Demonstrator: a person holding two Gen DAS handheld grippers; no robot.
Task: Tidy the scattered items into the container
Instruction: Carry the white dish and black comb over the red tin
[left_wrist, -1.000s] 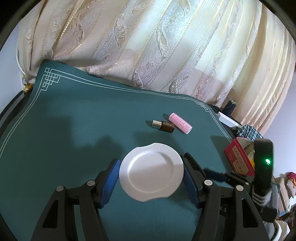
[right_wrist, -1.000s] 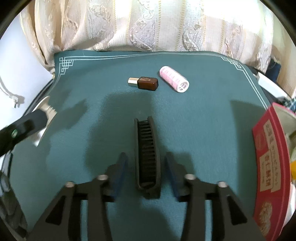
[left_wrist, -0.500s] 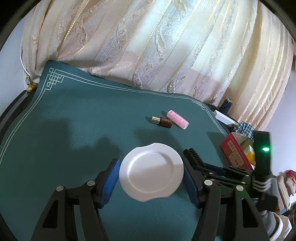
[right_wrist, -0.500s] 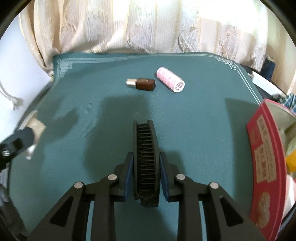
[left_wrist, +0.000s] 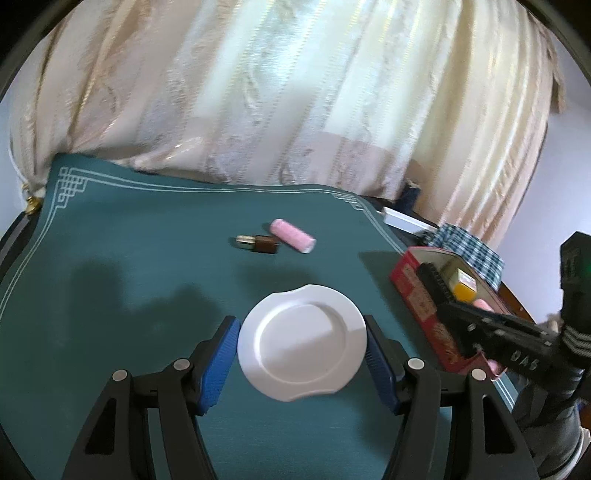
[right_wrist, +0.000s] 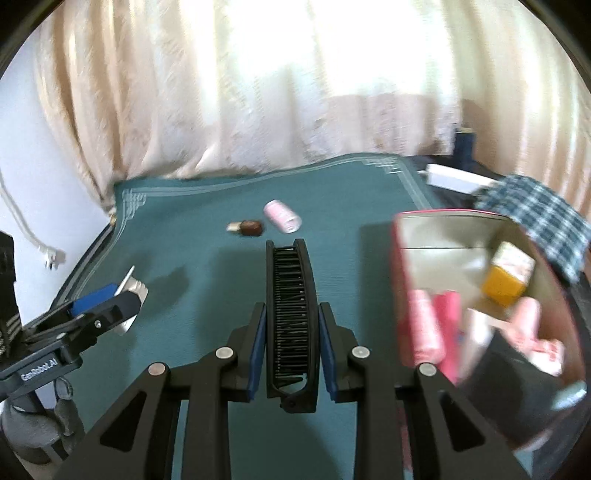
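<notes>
- Green cloth (right_wrist: 207, 280) is spreading under everything, curtains behind.
- Right gripper (right_wrist: 291, 343) is clamping the comb (right_wrist: 291, 314) — carrying it toward the tin (right_wrist: 402, 266) at right; next it needs lowering inside.
- Left gripper (left_wrist: 301, 354) is gripping the plate (left_wrist: 301, 343).
- Farther off, bottle (left_wrist: 258, 243) and roller (left_wrist: 293, 240) are waiting.

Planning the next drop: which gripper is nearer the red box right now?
Right. The right gripper, shut on the black comb, is beside the red box, the comb over its rim. The left gripper, holding the white plate, sits farther out over the mat.
</notes>
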